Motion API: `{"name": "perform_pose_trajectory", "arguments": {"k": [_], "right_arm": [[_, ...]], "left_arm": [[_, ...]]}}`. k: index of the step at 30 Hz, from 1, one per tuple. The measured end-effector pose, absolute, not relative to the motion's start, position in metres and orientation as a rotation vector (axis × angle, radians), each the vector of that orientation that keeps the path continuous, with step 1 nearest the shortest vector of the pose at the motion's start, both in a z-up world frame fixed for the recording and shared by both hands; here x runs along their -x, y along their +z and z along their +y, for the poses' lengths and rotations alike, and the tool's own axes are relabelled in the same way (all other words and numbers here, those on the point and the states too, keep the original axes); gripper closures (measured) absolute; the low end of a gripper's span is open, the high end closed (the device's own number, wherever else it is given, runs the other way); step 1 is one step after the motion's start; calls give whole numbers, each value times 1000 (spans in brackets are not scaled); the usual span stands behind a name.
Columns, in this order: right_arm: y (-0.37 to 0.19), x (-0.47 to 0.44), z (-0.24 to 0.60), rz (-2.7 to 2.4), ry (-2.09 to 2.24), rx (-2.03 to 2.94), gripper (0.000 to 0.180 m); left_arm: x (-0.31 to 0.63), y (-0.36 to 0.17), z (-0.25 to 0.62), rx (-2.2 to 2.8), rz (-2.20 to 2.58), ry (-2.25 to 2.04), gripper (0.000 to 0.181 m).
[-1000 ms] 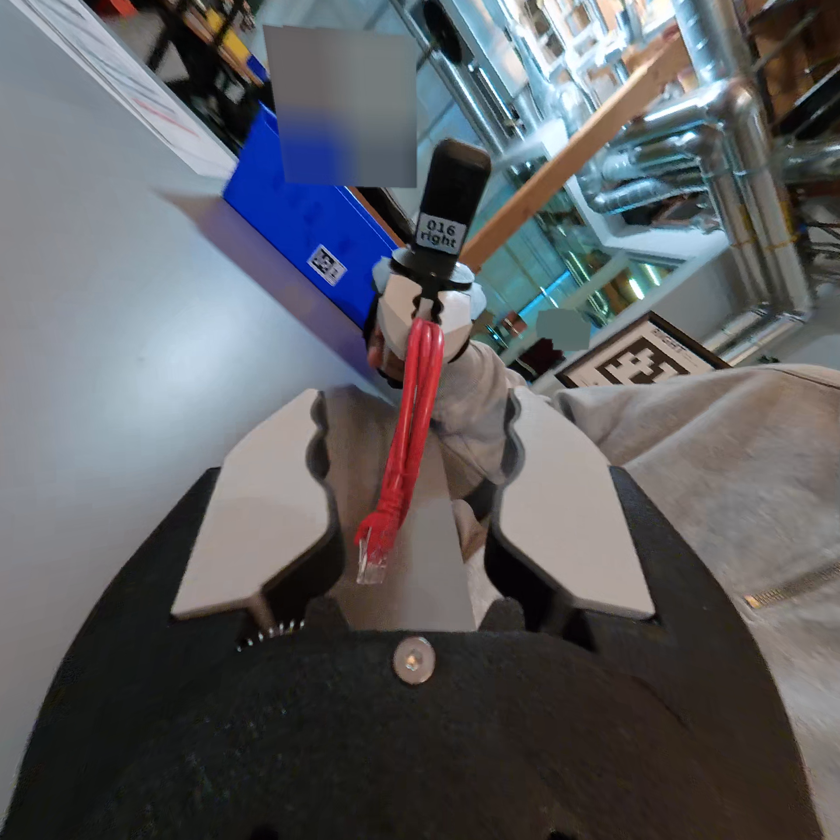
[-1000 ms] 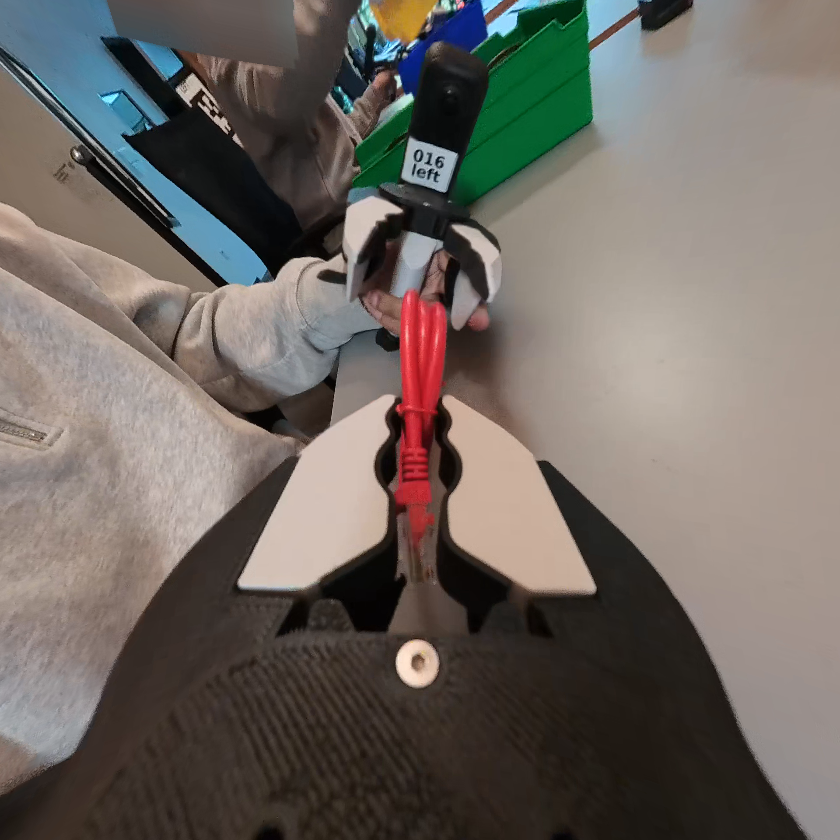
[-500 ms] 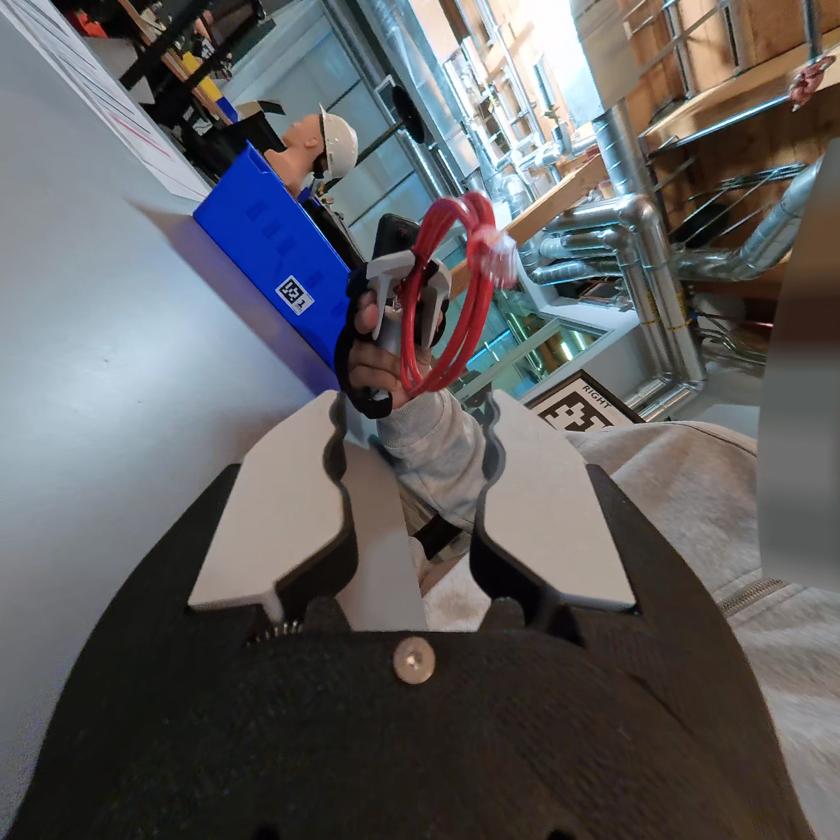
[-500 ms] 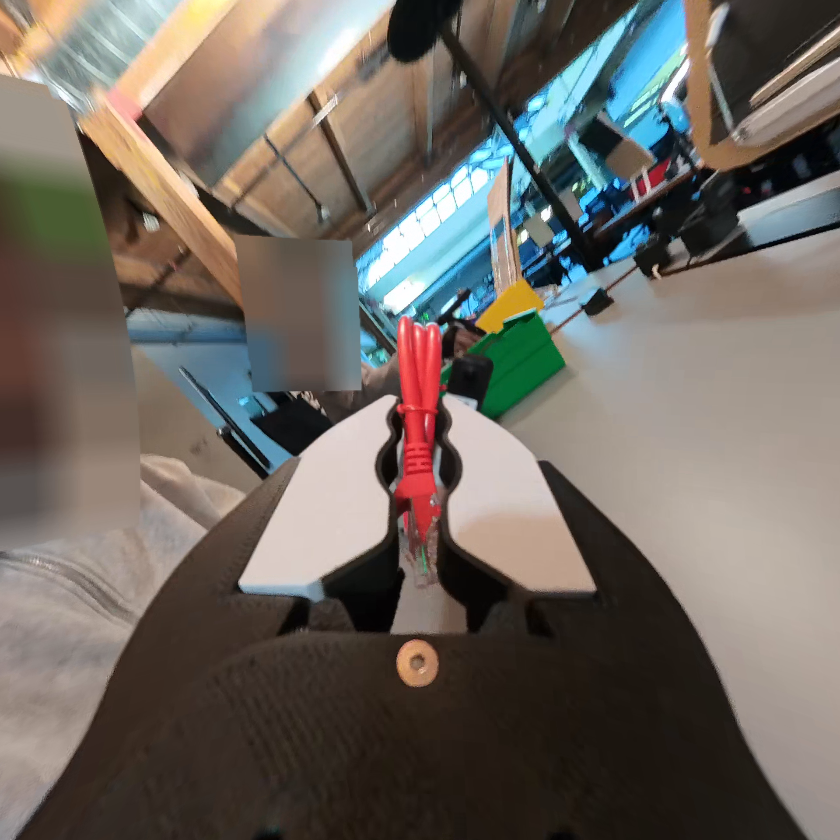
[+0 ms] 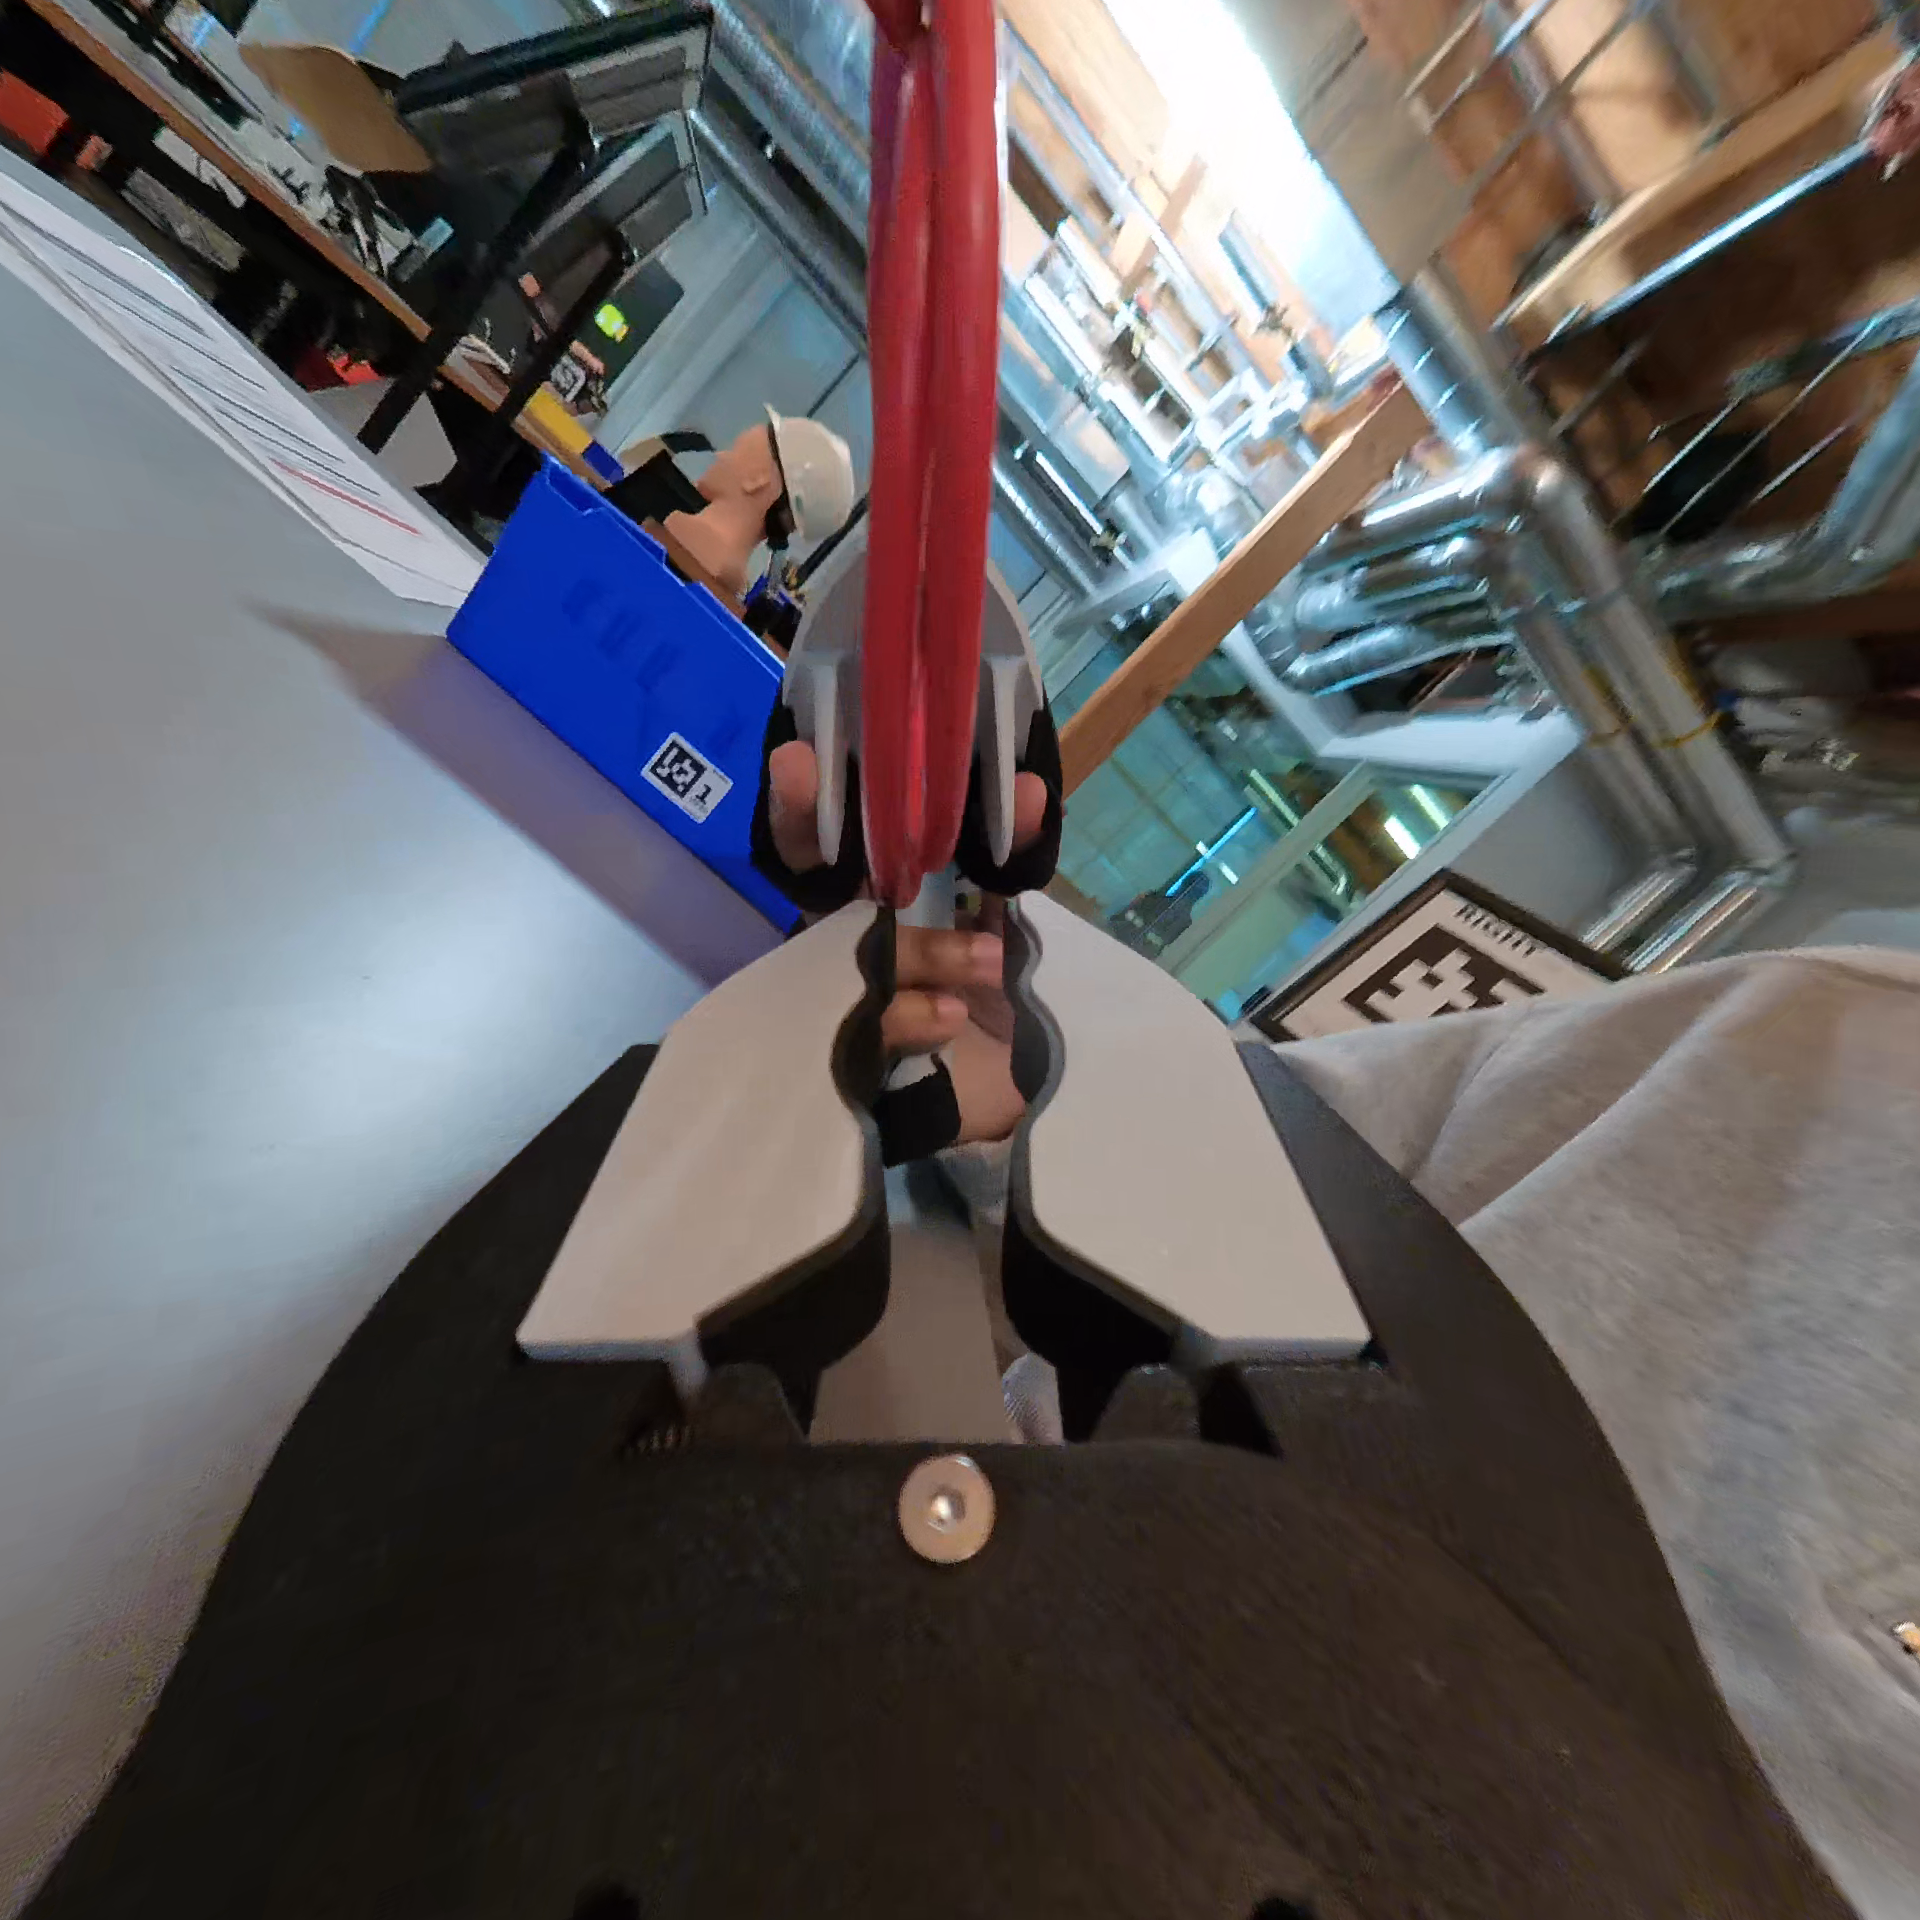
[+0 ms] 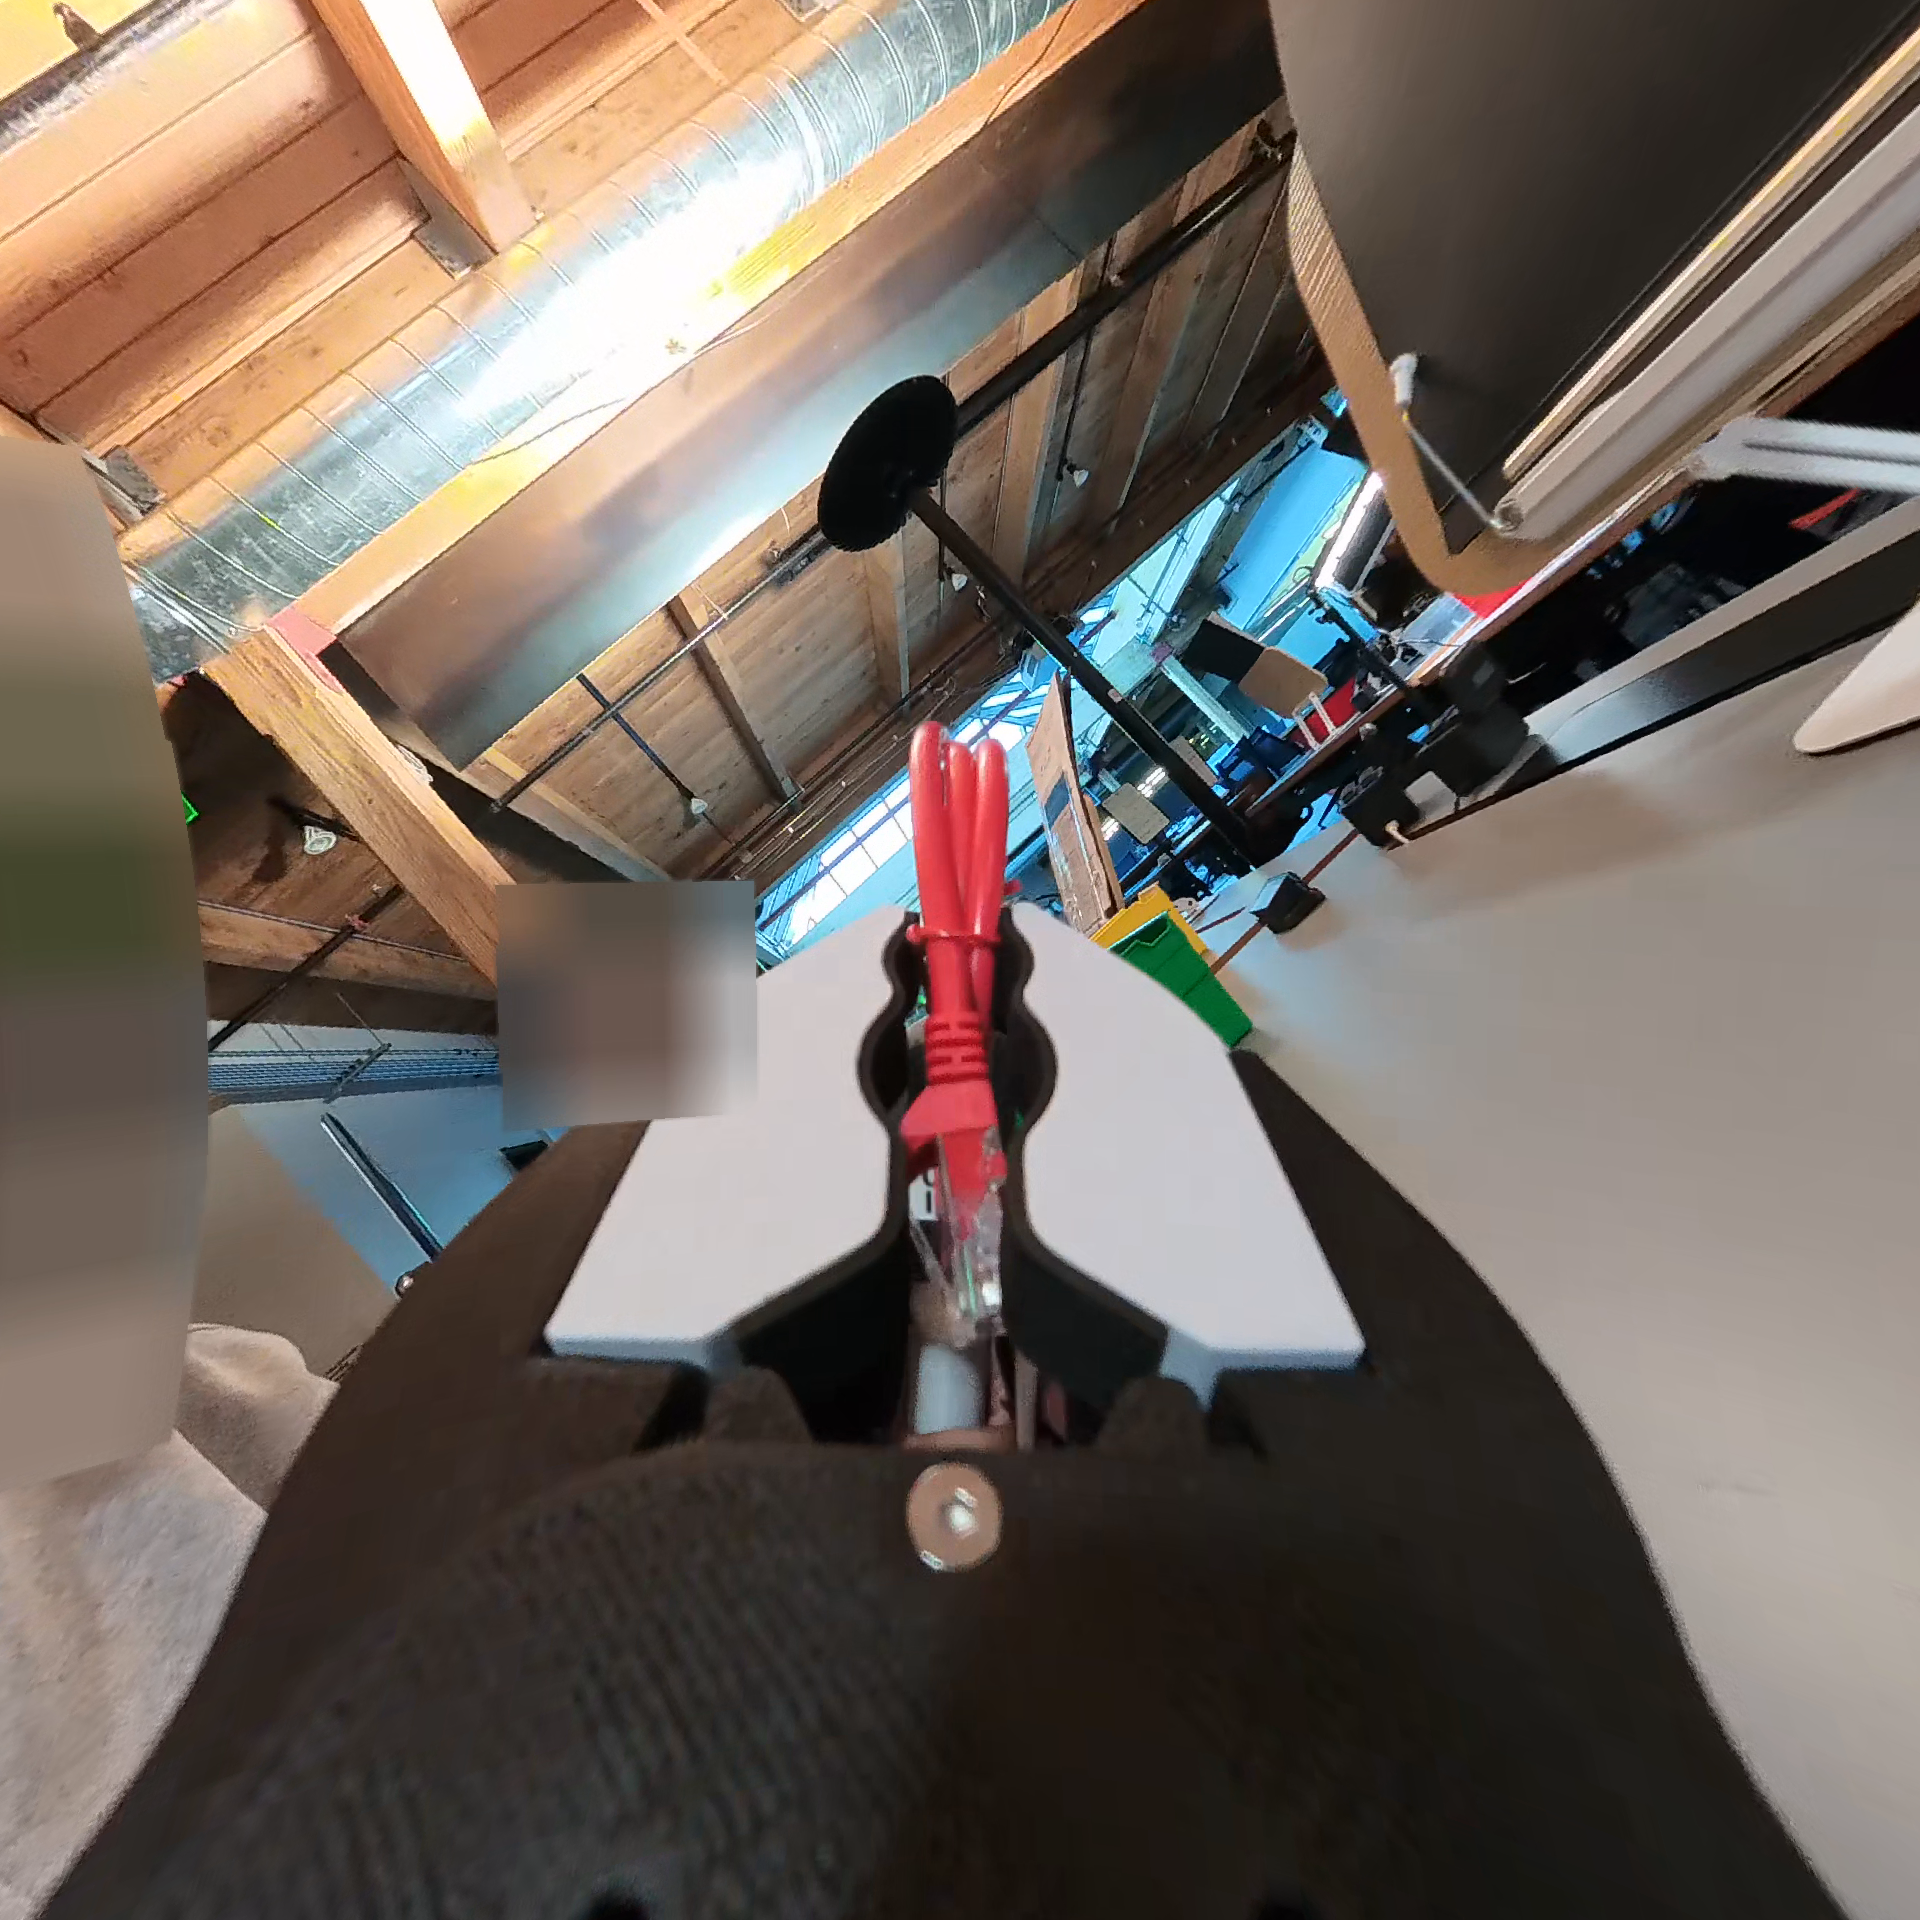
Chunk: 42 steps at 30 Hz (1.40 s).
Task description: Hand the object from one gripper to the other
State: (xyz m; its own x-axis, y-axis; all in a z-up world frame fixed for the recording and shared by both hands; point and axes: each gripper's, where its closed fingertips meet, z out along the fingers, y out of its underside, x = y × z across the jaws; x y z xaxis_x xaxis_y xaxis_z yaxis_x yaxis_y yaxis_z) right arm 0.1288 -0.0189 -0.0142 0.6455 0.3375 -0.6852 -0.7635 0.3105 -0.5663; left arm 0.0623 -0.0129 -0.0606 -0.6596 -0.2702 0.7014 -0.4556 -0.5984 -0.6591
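Right wrist view: my right gripper (image 6: 954,940) is clenched on the red Ethernet cable (image 6: 956,914), its plug between my jaws. My left gripper (image 5: 943,935) is parted and empty; the cable loop hangs just ahead, so the handover remains undone.

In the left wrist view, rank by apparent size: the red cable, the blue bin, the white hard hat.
Largest to smallest as they look:
1. red cable, though it hangs close to the lens, which inflates it, and its top is cut off
2. blue bin
3. white hard hat, far back on a mannequin head
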Motion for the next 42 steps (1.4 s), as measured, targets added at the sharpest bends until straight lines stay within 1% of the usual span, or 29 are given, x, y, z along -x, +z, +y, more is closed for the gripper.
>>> {"name": "perform_pose_trajectory", "arguments": {"k": [4, 8, 10, 12, 17, 19, 21, 24, 27, 36, 42], "right_arm": [[-16, -128, -17, 500, 750, 1003, 166], [-20, -118, -11, 467, 734, 1043, 166], [-22, -110, -6, 443, 737, 1070, 166], [-24, -108, -4, 432, 741, 1089, 165], [-31, -110, -5, 434, 818, 1122, 164], [-31, -112, -7, 458, 915, 1113, 150], [-31, -112, -10, 452, 981, 1112, 147], [-28, -113, -13, 416, 955, 1135, 136], [-31, -119, -15, 399, 913, 1188, 120], [-38, -149, -28, 465, 901, 1207, 119], [-61, -126, -13, 424, 906, 1400, 118]], "left_arm": [[-65, -58, -5, -1263, -1231, 2441, 161], [-67, -57, 4, -1304, -1208, 2479, 165], [-68, -55, 11, -1324, -1189, 2512, 172], [-68, -52, 18, -1331, -1156, 2536, 173], [-65, -50, 17, -1306, -1231, 2529, 174], [-63, -48, 16, -1278, -1253, 2518, 175], [-61, -47, 14, -1246, -1273, 2492, 175], [-57, -44, 11, -1192, -1282, 2468, 176], [-53, -40, 13, -1148, -1288, 2481, 176], [-31, -27, 4, -875, -1339, 2431, 178], [-14, -9, 8, -684, -1220, 2447, 178]]}}
